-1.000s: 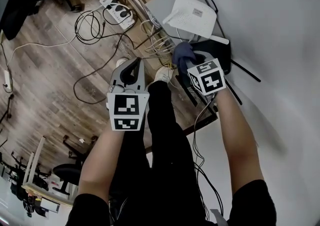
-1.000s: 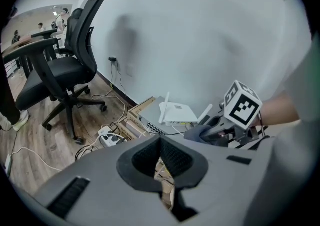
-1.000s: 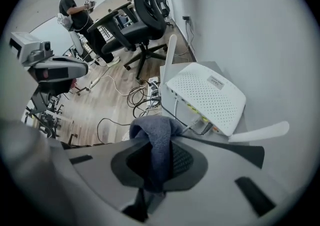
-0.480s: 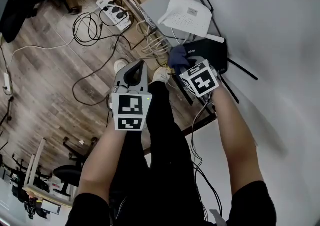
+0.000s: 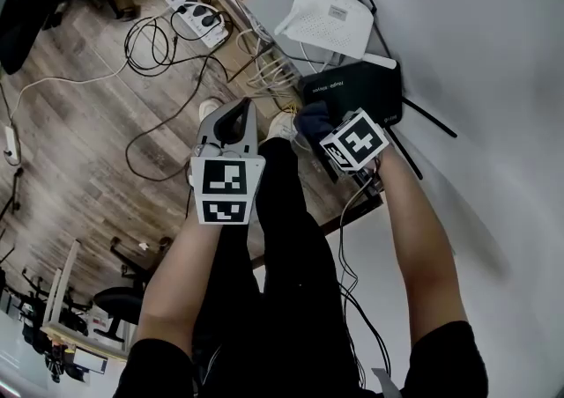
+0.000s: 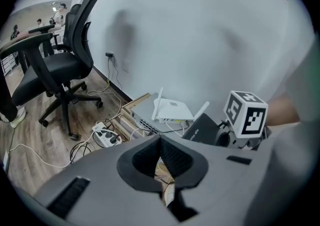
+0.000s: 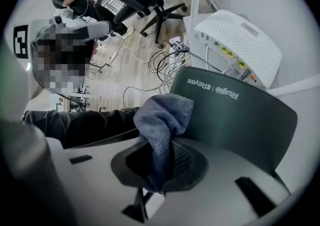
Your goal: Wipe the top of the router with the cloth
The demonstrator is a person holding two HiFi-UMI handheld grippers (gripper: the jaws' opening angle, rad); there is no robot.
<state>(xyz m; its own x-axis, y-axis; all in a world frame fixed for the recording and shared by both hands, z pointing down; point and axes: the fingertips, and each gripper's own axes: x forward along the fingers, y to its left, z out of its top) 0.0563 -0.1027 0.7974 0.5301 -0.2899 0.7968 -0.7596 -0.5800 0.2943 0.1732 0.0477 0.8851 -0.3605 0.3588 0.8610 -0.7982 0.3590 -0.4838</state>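
Blue-grey cloth [image 7: 164, 115] pinched in right gripper [image 7: 161, 156] beside black router [image 7: 240, 117]; left gripper [image 6: 161, 146] pressed together, empty.

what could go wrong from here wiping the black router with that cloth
1. The cloth is pinched in the right tongs by one bunched fold. Under drag it may slip out, or the hard tips may scrape the black router.
2. Loose cables lie right beside that router and the white router. A firm push could shift the black router and perhaps tug a plug loose.
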